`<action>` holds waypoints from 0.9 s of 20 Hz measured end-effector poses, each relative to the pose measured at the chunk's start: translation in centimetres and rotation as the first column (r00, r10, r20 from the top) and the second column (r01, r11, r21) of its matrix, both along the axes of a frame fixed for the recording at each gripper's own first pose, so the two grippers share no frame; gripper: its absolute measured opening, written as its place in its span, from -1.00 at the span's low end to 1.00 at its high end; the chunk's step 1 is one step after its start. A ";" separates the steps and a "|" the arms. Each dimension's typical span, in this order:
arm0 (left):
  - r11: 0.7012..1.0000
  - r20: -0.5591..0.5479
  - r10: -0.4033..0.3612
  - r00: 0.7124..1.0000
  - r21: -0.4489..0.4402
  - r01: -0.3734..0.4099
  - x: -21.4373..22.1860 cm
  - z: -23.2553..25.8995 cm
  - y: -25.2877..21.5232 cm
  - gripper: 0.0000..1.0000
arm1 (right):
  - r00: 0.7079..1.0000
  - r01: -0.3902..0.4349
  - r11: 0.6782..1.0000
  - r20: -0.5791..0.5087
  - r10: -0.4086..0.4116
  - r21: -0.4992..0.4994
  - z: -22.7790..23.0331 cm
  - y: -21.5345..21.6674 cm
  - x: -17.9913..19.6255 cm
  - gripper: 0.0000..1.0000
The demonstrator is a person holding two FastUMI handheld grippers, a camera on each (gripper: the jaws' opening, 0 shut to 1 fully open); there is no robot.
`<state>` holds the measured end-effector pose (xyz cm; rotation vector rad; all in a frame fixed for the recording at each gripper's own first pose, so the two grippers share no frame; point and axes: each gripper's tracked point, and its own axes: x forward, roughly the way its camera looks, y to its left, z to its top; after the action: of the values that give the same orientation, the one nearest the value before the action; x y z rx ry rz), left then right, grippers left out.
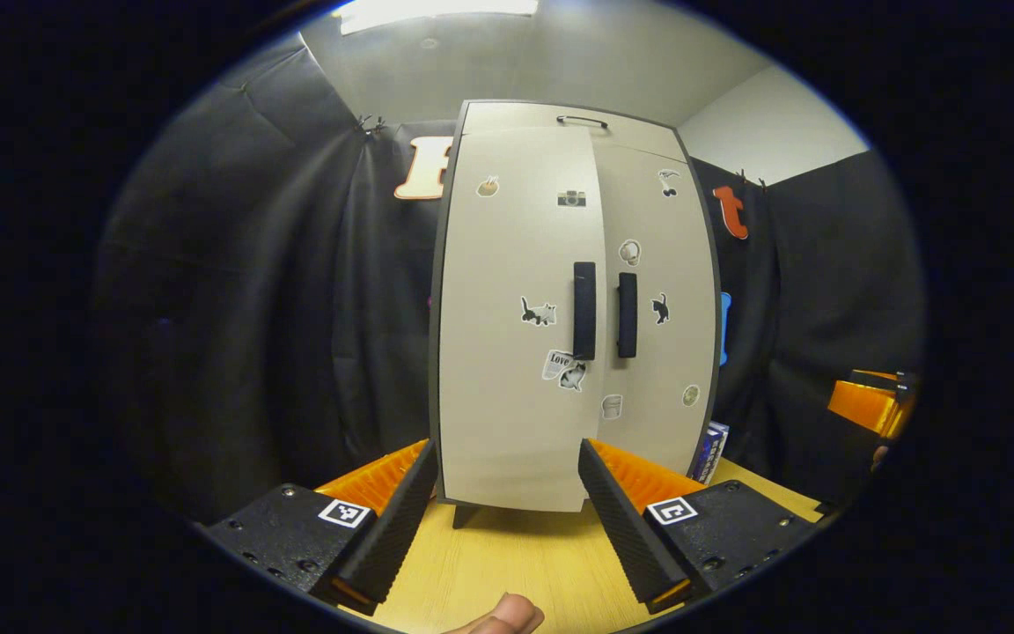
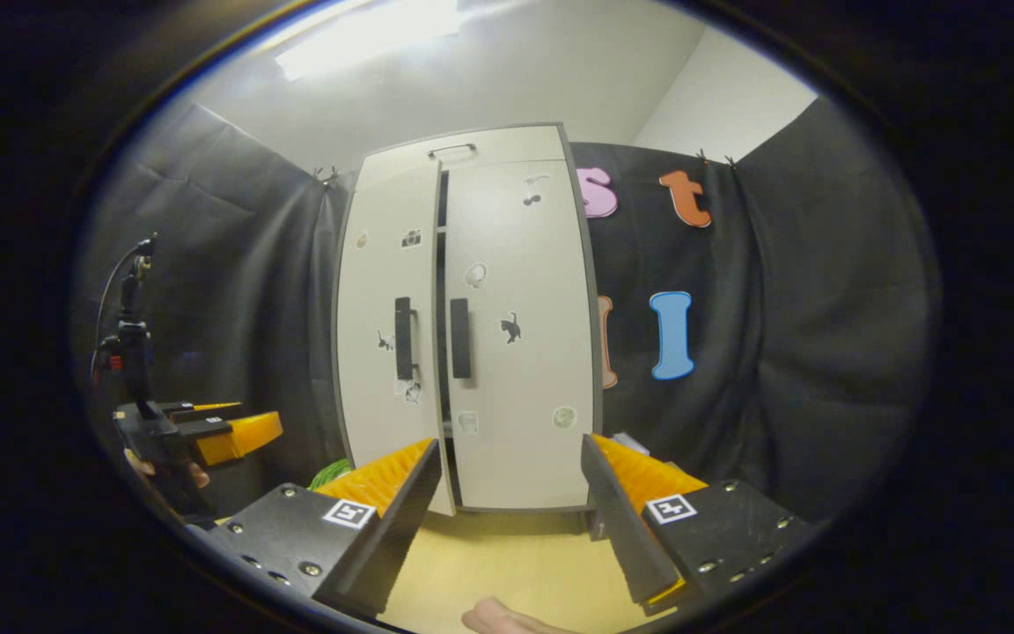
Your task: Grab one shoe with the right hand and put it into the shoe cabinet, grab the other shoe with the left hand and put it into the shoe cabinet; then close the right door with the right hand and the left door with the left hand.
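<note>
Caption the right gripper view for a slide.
Open right claw faces the shoe cabinet, its left door slightly ajar.

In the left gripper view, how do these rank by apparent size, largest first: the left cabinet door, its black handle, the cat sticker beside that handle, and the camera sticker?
1. Left cabinet door.
2. Black handle.
3. Cat sticker and camera sticker: they look nearly alike, so I leave them unranked.
</note>
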<state>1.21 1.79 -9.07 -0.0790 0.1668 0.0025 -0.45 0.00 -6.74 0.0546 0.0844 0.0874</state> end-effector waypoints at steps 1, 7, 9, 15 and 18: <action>1.000 -0.010 0.004 1.000 -0.009 -0.004 -0.5 -0.7 0.1 0.97 | 1.000 -0.006 1.000 0.007 0.006 -0.006 -0.2 0.7 -0.6 0.92; 1.000 0.050 0.020 0.999 0.016 -0.020 -2.5 0.8 1.1 0.97 | 0.998 0.048 0.998 0.054 -0.045 -0.044 0.5 1.7 -2.6 0.92; 1.000 0.055 0.006 0.998 0.016 -0.007 -3.0 1.2 0.9 0.98 | 0.997 0.055 0.998 0.058 -0.054 -0.019 0.6 1.8 -2.9 0.87; 0.999 0.087 -0.029 0.996 0.025 0.027 -3.8 2.4 -0.6 0.98 | 0.987 0.145 0.989 0.075 -0.143 -0.027 0.9 0.1 -4.1 0.92; 0.999 0.074 -0.041 0.996 0.016 0.040 -3.7 2.0 -1.4 0.97 | 0.991 0.120 0.992 0.072 -0.117 -0.037 0.7 0.5 -4.3 0.92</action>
<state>-2.46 0.36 -7.05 -0.0612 0.0940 -0.0393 -4.79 0.50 -6.05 0.0154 0.0127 -0.0308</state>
